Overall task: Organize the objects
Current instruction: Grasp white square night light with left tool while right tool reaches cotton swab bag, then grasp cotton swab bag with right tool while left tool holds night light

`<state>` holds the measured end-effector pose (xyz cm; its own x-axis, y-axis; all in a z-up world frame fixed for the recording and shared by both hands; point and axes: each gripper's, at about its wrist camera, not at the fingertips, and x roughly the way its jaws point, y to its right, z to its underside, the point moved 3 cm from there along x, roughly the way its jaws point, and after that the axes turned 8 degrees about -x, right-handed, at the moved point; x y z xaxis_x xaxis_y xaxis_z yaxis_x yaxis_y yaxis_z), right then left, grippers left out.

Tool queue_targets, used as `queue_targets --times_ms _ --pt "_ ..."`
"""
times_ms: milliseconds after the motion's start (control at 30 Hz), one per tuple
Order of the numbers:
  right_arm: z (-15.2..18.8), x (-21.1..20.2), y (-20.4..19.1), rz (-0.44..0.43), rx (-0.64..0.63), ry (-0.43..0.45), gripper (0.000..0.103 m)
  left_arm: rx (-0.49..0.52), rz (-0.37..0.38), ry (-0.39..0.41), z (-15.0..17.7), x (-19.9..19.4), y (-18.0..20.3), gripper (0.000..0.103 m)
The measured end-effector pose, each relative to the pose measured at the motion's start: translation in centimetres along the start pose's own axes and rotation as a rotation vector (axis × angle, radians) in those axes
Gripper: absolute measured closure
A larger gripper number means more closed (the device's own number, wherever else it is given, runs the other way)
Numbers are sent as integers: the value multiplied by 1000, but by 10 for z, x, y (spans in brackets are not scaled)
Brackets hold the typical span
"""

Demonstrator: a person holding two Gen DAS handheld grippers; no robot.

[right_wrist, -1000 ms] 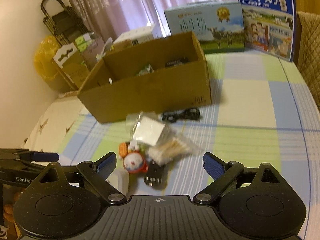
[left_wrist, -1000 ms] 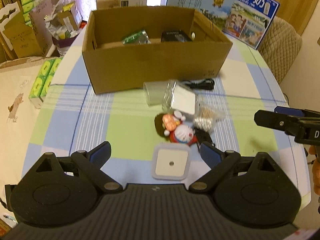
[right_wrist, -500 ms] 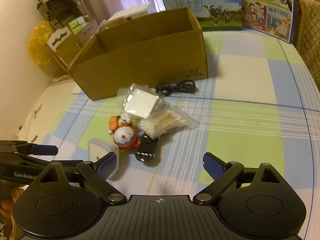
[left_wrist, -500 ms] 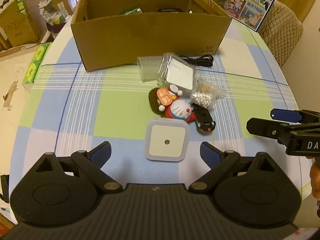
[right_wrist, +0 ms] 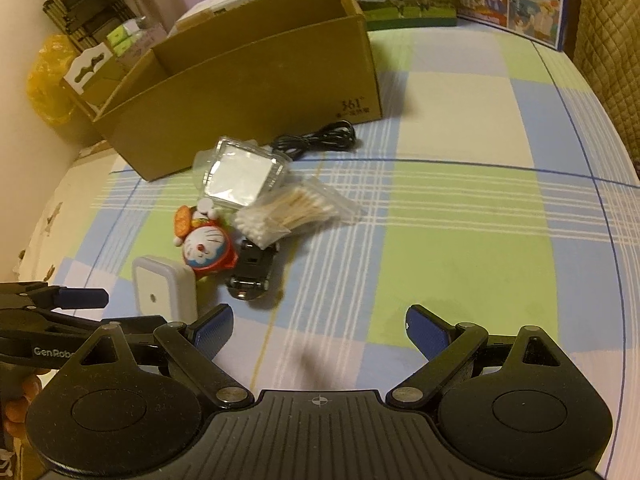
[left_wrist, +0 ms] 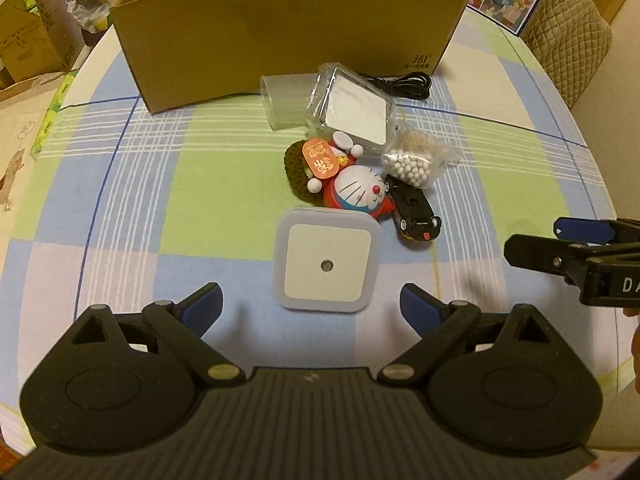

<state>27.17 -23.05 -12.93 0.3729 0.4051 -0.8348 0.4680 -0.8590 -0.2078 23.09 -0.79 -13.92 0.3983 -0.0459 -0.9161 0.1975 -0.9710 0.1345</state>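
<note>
Clutter is the risk: the night light (left_wrist: 326,259) lies on the tabletop (left_wrist: 120,184) touching the toy (left_wrist: 358,194) (car (left_wrist: 416,216) just beside). Left gripper (left_wrist: 311,306) and right gripper (right_wrist: 319,330), both wide and empty, could knock neighbours.

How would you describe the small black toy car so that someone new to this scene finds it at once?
Start at the open cardboard box on the checked tablecloth and look at the little heap of things in front of it. At the near right end of that heap, beside the round Doraemon figure, lies the black toy car. It is the only dark, wheeled thing there.
</note>
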Motion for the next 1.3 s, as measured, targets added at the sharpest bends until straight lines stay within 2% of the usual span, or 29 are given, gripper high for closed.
queue_targets --times_ms 433,633,733,833,900,1133,1233,1300 --pt "0 4 16 30 48 -11 12 44 -51 -13 -13 35 10 10" --pt "0 7 19 33 57 -15 12 53 -58 -17 -14 45 14 16" --pt "-1 9 19 30 58 -15 12 54 -50 -25 -14 48 15 21" --pt "-3 11 18 23 59 -14 12 60 -29 -23 -14 47 16 37" --pt "-5 12 17 15 58 -11 12 72 -35 -15 -14 46 16 40" --pt "-23 20 17 -52 103 27 12 51 -55 5 -16 38 -2 40" --pt "-32 30 20 -119 176 42 13 28 -73 28 -22 30 -14 40" --pt "-37 39 22 -170 236 37 17 10 -87 42 -28 25 -23 41"
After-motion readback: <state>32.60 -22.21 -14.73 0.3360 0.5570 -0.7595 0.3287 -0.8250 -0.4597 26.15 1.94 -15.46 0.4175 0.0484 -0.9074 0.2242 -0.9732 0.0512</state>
